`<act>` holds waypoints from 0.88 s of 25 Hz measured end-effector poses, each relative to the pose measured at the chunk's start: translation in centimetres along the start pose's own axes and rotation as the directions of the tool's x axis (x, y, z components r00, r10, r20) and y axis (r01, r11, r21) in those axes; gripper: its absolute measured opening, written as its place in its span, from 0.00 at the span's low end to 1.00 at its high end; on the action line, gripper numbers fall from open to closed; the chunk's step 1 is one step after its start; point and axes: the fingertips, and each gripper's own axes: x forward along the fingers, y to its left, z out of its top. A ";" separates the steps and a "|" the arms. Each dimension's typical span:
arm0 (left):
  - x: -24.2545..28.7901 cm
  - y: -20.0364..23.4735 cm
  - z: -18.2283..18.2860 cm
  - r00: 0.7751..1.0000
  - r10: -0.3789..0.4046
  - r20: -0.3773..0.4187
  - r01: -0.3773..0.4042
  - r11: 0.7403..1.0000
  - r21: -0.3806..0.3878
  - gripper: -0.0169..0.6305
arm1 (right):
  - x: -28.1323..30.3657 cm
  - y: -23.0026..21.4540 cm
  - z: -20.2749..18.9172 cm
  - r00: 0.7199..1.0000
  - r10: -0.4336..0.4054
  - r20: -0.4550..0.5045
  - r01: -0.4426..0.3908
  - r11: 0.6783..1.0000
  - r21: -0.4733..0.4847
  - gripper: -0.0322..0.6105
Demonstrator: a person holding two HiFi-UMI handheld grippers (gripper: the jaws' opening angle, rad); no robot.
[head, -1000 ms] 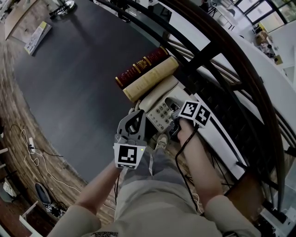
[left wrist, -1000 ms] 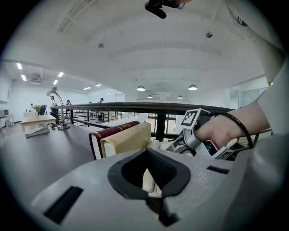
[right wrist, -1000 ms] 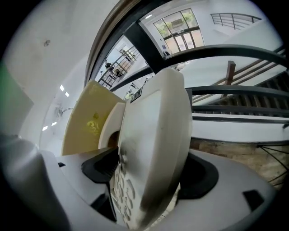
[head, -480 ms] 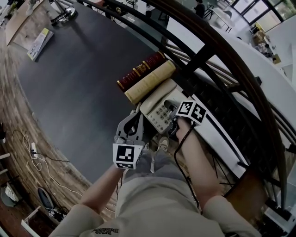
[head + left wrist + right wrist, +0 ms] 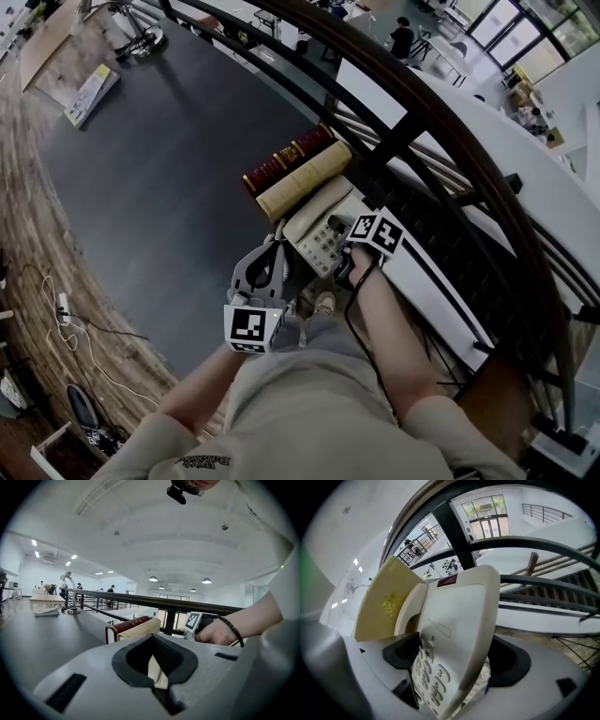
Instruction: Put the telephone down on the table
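The dark table (image 5: 169, 169) is the largest thing and carries the pale book (image 5: 305, 180), which serves here as the mark for everything else. The black railing (image 5: 441, 103) runs past the book's far end, beyond the table edge. A red book (image 5: 286, 157) lies touching the pale book's far long side, parallel to it. The telephone (image 5: 323, 230) lies just beside the pale book's near long side, at the table's corner. It looks set down there or very nearly so, though in the right gripper view it stands tilted. Its handset side seems to run along the book, and its keypad end points away from the book, toward the person. The right gripper (image 5: 454, 653) comes at that keypad end from the side away from the book, pointing steeply down. Its jaws have just been opening and now stand wide. The telephone is between them, one pad close against the keypad face and the other apart from the casing's edge. That makes the right the nearer hand, and pulling it back away from the book should free the telephone. The left gripper (image 5: 272, 248) hovers on the near left side of the book, beside the telephone, its jaws together on nothing. By count there are one table, one railing, two books, one telephone and two grippers.
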 end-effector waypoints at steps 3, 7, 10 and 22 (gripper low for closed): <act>-0.3 -0.3 0.3 1.000 -0.003 -0.002 0.003 1.000 -0.007 0.03 | 0.1 0.2 0.3 1.000 -0.025 0.005 0.025 0.999 -0.032 0.70; -0.2 -0.3 0.0 1.000 -0.001 -0.019 0.001 1.000 -0.013 0.03 | 0.3 0.1 0.4 0.999 -0.049 0.008 0.049 0.997 -0.055 0.73; -0.2 -0.3 0.0 1.000 -0.004 -0.021 0.003 1.000 -0.020 0.03 | 0.2 -0.6 0.1 0.996 -0.078 0.035 0.080 0.995 -0.064 0.73; 0.5 -0.4 -3.0 0.990 0.003 -0.139 -0.005 1.000 -0.011 0.03 | 0.3 -0.9 0.4 0.984 -0.056 0.170 0.057 0.998 0.001 0.73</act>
